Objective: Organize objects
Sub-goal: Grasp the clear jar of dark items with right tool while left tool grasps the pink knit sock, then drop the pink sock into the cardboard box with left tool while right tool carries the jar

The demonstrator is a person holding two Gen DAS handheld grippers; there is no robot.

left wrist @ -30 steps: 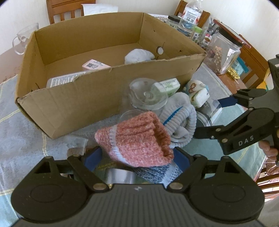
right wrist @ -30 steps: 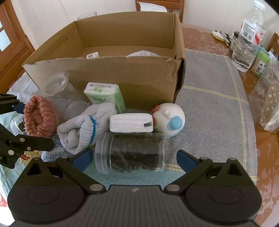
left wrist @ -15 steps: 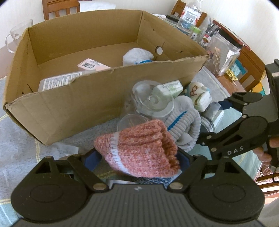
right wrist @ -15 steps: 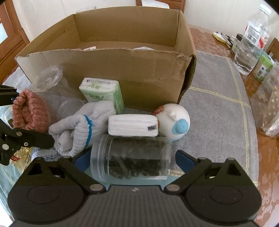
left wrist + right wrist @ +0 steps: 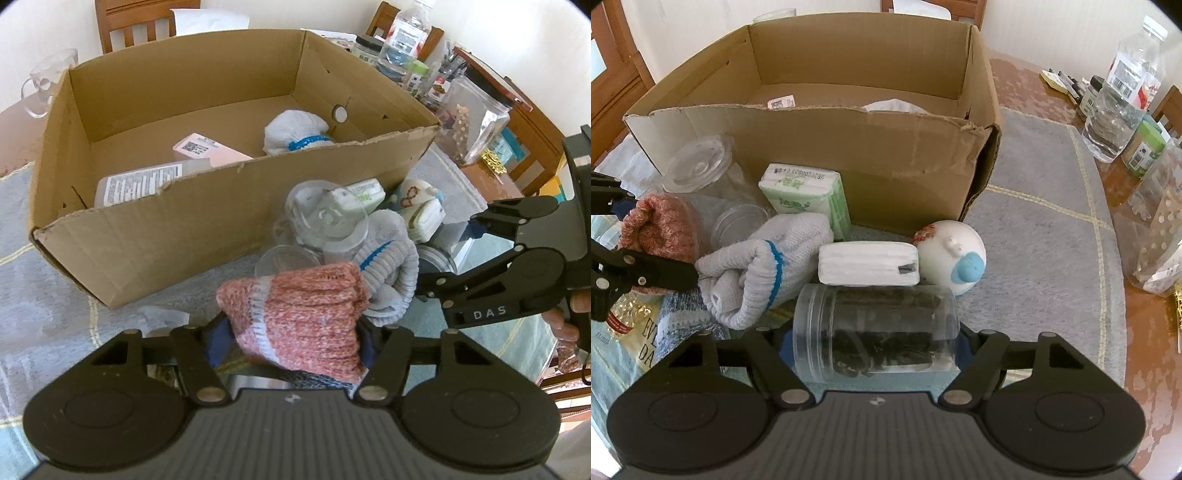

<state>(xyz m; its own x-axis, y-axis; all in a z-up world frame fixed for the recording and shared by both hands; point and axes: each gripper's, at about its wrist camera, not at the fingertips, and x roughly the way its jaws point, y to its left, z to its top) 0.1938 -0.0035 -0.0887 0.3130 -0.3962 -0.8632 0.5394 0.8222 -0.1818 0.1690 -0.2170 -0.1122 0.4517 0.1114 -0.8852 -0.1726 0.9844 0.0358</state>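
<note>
Left wrist view shows the left gripper [image 5: 291,343] squeezed shut on a pink rolled sock [image 5: 299,317]. The blue pads press on both sides of the roll. The roll sticks out past the fingers and points toward the cardboard box [image 5: 166,236]. The box is ahead and a bit to the left, so I think the sock only has to go up over the near wall and down inside. A white rolled sock [image 5: 295,133] and a pink packet [image 5: 207,149] already lie in the box.

From the right wrist view, the right gripper [image 5: 875,343] has its fingers one on each end of a clear jar [image 5: 875,328] with dark stuff in it. The jar lies on its side, with its long way going across from finger to finger. The fingers look pressed against its ends, so I think it is held.

Just past the jar sit a white tissue pack [image 5: 868,264], a round white toy [image 5: 951,254], a grey and white sock roll [image 5: 764,266] and a green tissue pack [image 5: 809,195]. The left side looks closer to dropping its thing in first. The jar has farther to go, because the pile stands between it and the box.
</note>
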